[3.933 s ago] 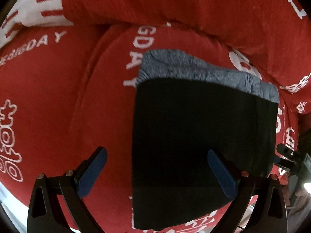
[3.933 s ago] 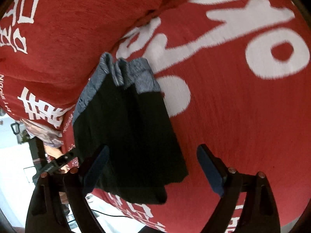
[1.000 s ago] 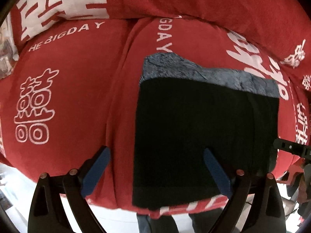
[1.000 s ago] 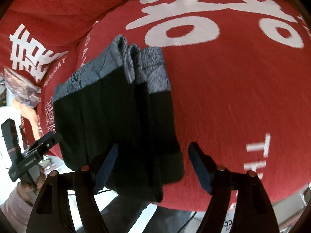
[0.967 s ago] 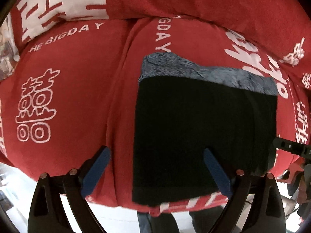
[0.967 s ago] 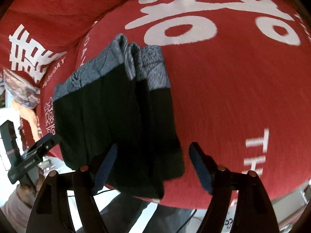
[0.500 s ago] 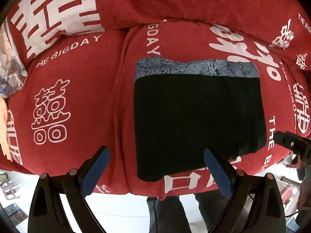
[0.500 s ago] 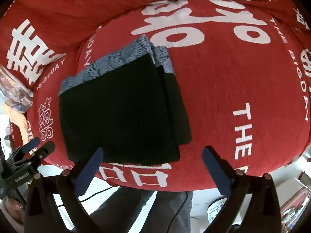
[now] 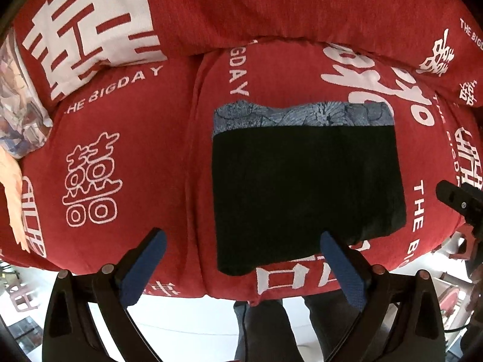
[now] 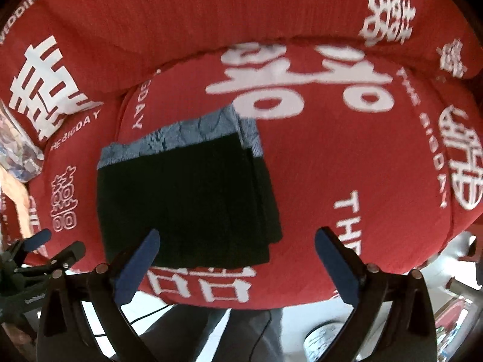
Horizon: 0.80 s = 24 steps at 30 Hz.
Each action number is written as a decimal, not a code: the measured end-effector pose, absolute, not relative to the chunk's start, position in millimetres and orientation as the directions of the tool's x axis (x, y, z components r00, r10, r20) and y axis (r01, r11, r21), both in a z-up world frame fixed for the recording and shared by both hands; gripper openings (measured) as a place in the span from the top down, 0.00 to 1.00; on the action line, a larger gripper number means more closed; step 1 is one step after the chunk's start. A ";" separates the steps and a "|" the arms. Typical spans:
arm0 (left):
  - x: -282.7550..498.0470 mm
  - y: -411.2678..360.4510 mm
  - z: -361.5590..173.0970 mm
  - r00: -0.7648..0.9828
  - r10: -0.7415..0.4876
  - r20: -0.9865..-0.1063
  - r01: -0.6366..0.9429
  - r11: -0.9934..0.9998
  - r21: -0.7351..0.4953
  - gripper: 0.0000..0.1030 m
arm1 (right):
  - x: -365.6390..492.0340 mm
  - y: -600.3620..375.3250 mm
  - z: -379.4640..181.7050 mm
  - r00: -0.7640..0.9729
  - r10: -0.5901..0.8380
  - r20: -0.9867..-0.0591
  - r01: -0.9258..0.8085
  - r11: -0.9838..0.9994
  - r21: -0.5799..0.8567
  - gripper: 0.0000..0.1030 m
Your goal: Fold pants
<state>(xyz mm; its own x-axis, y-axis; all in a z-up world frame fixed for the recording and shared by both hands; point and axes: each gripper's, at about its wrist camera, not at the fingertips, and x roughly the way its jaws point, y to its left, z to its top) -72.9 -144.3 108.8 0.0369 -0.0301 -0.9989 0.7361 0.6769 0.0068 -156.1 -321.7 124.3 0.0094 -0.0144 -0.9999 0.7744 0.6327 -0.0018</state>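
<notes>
The pants (image 9: 305,187) lie as a compact black rectangle, grey waistband at the far edge, near the front of the red sofa cushion (image 9: 120,150). The left gripper (image 9: 241,265) and right gripper (image 10: 238,259) both hang spread wide and empty above them. Folding looks finished; at most, 1 tidying press remains.

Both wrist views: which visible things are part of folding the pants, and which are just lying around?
Part of the job:
- folded black pants with grey patterned band
- left gripper, open
- right gripper, open
- red sofa cover under the pants

Just lying about:
- patterned cloth at the sofa's left end
</notes>
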 end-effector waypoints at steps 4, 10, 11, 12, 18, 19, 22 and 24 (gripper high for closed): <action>-69.9 -146.7 118.5 0.063 -0.039 -0.997 0.733 0.680 0.019 0.01 | -147.9 -317.8 132.2 -0.028 -0.080 -0.996 0.739 0.670 -0.074 0.00; -68.7 -149.2 130.1 0.101 -0.044 -0.994 0.739 0.672 0.045 0.01 | -140.5 -312.0 134.2 -0.073 -0.031 -0.997 0.711 0.699 -0.074 0.00; -68.7 -149.6 131.3 0.106 -0.042 -0.994 0.740 0.670 0.050 0.01 | -139.7 -310.3 134.6 -0.072 -0.023 -0.997 0.708 0.703 -0.067 0.00; -68.6 -150.1 132.7 0.110 -0.040 -0.993 0.741 0.669 0.055 0.01 | -138.1 -308.5 135.4 -0.070 -0.010 -0.997 0.704 0.708 -0.057 0.00; -69.1 -150.9 135.6 0.113 -0.022 -0.993 0.729 0.681 0.068 0.01 | -134.6 -301.6 138.1 -0.075 0.019 -0.997 0.697 0.716 -0.039 0.00; -69.3 -150.8 136.5 0.118 -0.019 -0.993 0.726 0.684 0.073 0.01 | -134.7 -301.1 138.2 -0.077 0.021 -0.997 0.699 0.714 -0.039 0.00; -69.5 -150.4 136.9 0.115 -0.015 -0.993 0.721 0.689 0.073 0.01 | -135.5 -302.3 138.0 -0.087 0.028 -0.996 0.708 0.705 -0.042 0.00; -69.9 -149.8 136.6 0.110 -0.015 -0.994 0.717 0.693 0.069 0.01 | -136.1 -303.3 137.9 -0.089 0.033 -0.995 0.715 0.698 -0.041 0.00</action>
<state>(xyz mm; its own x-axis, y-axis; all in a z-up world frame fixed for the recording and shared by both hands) -69.9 -149.8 136.6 0.1104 -0.0146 -0.9938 0.7173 0.6933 0.0695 -136.1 -303.3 137.9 -0.0894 0.0329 -0.9955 0.7145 0.6984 -0.0411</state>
